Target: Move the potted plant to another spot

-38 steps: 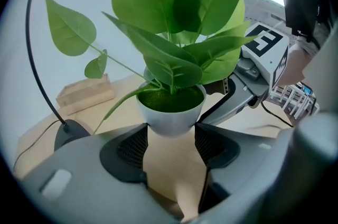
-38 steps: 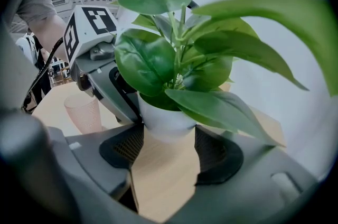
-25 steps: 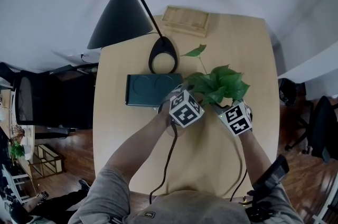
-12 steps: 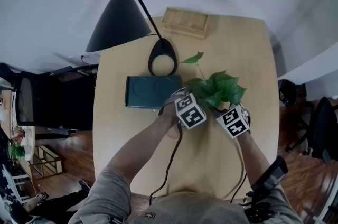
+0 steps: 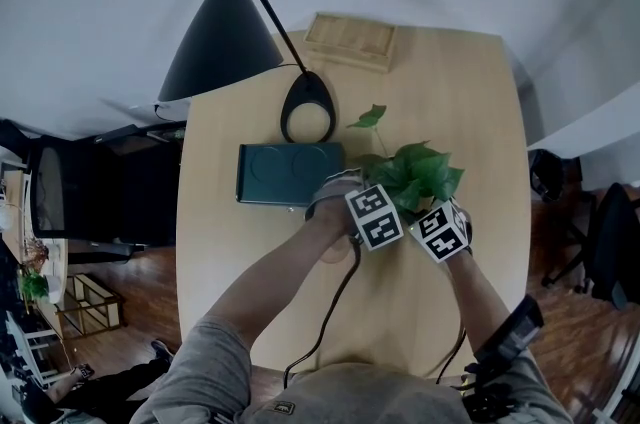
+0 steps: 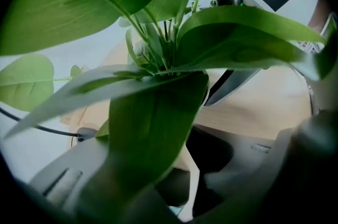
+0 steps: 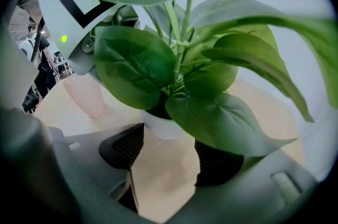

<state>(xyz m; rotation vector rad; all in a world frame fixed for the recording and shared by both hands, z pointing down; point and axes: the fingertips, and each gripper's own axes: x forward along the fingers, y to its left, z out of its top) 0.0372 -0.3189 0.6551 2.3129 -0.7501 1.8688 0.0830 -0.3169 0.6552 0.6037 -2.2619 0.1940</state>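
Observation:
The potted plant (image 5: 410, 177) has broad green leaves and a small white pot (image 7: 161, 127). In the right gripper view the pot sits between my right gripper's (image 7: 169, 151) fingertips, which hold it on both sides with the jaws wide. My left gripper (image 5: 382, 207) points steeply down into the leaves from the plant's left. Its jaws (image 6: 193, 175) are closing. A big leaf (image 6: 153, 128) hangs over them, and only a pale strip of table shows in the gap. The pot is hidden in the left gripper view.
On the wooden table (image 5: 450, 82) behind the plant are a black desk lamp, base (image 5: 308, 107) and shade (image 5: 225, 27), a dark teal tray (image 5: 288, 170) and a wooden box (image 5: 350, 40). A pale pink cup (image 7: 87, 96) stands near the left gripper. Cables trail toward me.
The plant and both grippers have shifted toward me together. The left gripper's cube has rolled and slid right, closer to the right gripper.

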